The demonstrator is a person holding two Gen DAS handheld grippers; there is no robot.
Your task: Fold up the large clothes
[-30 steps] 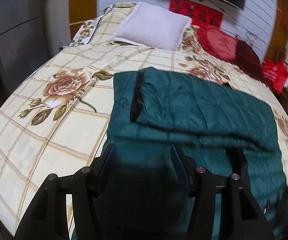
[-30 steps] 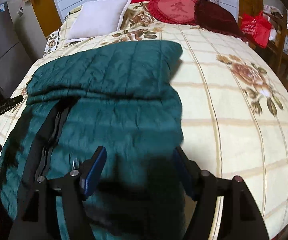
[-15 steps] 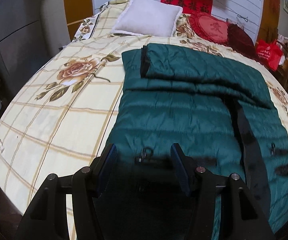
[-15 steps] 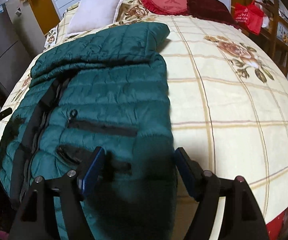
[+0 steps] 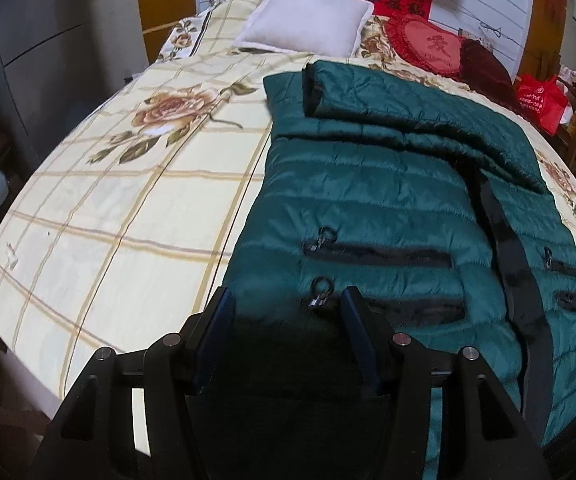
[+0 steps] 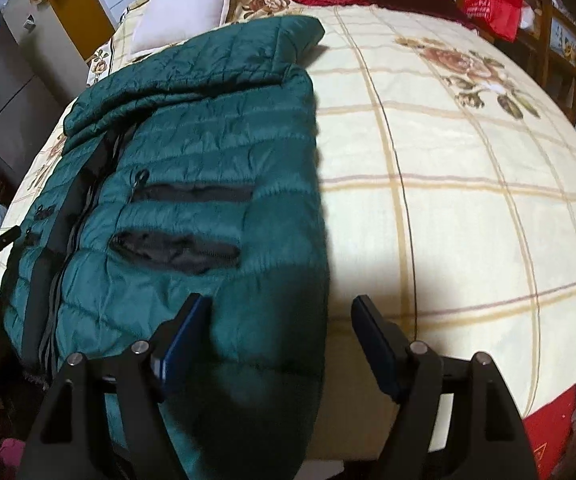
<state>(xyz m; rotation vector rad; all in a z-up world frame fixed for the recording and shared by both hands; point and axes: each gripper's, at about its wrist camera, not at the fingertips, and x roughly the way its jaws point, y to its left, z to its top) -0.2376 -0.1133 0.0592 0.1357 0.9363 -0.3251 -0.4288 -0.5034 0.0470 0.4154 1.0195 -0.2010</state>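
Left wrist view looks down over a bed [image 5: 100, 216] covered in a cream check spread with big printed roses, and on it lies a dark green quilted jacket [image 5: 387, 200], spread lengthwise toward the head of the bed. Its far end is folded back over itself in a thick flap. A black zip placket runs down the middle, with zipped pockets on either side, two of them showing ring pulls. The left gripper [image 5: 288, 300] hangs over the near hem on the jacket's left side, its blue pads standing wide apart with nothing pinched; the fabric under them is in deep shadow, so whether the tips touch it I can't tell.

From the right wrist, the right gripper [image 6: 282, 308] sits above the jacket's [image 6: 208, 152] other edge, where green meets the spread. Its jaws are opening, one pad over the quilting and the other over bare bedcover [image 6: 467, 220]; the jacket's edge is between them but not squeezed.

At the head of the bed are a white pillow [image 5: 307, 18], a red heart-shaped cushion [image 5: 427, 44] and a dark maroon cushion [image 5: 487, 68]. A red bag [image 5: 539, 100] stands off to the side near wooden shelving.
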